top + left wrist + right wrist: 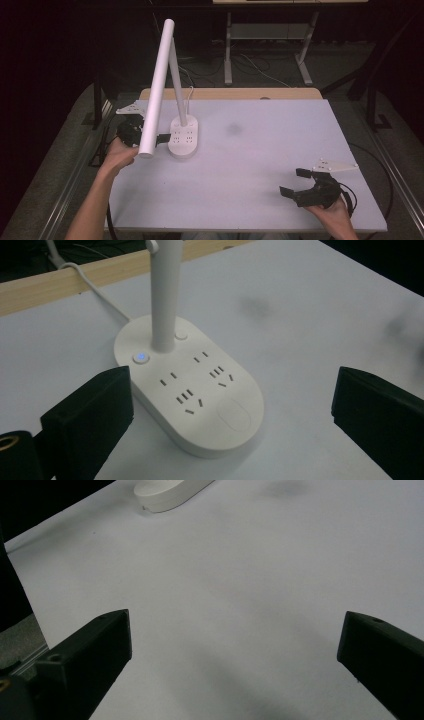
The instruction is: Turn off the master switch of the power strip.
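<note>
The lamp (183, 134) stands at the back left of the white counter (260, 150), its oval base doubling as a power strip with rows of sockets on top. A thin post rises from the base and a long white tube (156, 85) slants down from its top toward the person's left side. In the left gripper view a small button (141, 357) on the base glows blue beside the post, and a second, unlit button (181, 334) sits on the other side of it. A white cord (102, 292) runs off the back edge.

The left gripper (150, 137) sits just beside the base, partly behind the low end of the tube, its fingers (92, 410) spread wide and holding nothing. The right gripper (298, 182) rests well apart at the near right corner, fingers (95, 645) also spread over bare counter.

The risk I see is the tube: it hangs right over the left hand (119, 155), so a lift or turn of that wrist could knock it and swing or tip the lamp. Reaching for a button with fingers this wide could also press the wrong spot or shove the light base along the smooth top, tugging the cord.
</note>
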`<act>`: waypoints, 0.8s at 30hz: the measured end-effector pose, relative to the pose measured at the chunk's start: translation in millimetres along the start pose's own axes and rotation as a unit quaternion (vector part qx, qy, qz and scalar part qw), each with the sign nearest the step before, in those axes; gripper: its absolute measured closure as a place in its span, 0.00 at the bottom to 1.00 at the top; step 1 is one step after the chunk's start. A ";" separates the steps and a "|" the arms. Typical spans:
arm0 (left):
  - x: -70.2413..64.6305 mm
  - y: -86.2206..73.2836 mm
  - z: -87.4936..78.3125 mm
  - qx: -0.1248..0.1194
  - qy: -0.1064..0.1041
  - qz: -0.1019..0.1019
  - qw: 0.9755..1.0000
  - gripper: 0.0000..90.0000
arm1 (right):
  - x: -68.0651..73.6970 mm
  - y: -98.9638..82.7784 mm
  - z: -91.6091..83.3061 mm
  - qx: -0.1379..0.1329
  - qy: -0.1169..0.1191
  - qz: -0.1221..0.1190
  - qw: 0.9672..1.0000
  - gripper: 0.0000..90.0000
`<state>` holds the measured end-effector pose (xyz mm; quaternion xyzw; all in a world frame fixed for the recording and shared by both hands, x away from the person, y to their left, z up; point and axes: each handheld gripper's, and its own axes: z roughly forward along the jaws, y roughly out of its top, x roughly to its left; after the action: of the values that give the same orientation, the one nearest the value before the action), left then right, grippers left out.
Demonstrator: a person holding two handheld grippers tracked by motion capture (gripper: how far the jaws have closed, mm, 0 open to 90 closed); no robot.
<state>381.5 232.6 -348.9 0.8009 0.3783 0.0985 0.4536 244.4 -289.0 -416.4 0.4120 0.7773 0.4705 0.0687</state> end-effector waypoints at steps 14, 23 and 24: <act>22.2 8.1 10.4 0.007 0.024 -0.010 1.000 0.04 | -1.3 -1.3 -0.3 0.002 -0.006 0.000 1.000 0.01; 32.0 12.4 21.8 0.016 0.025 -0.013 0.999 0.06 | -2.4 -1.8 -1.0 0.003 -0.008 0.003 1.000 0.01; 32.4 12.9 22.9 0.015 0.025 -0.016 0.999 0.06 | -2.4 -1.9 -1.1 0.003 -0.009 0.003 1.000 0.01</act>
<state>422.2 236.3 -357.7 0.7987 0.4039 0.1059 0.4333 244.4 -291.9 -418.0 0.4189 0.7766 0.4649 0.0726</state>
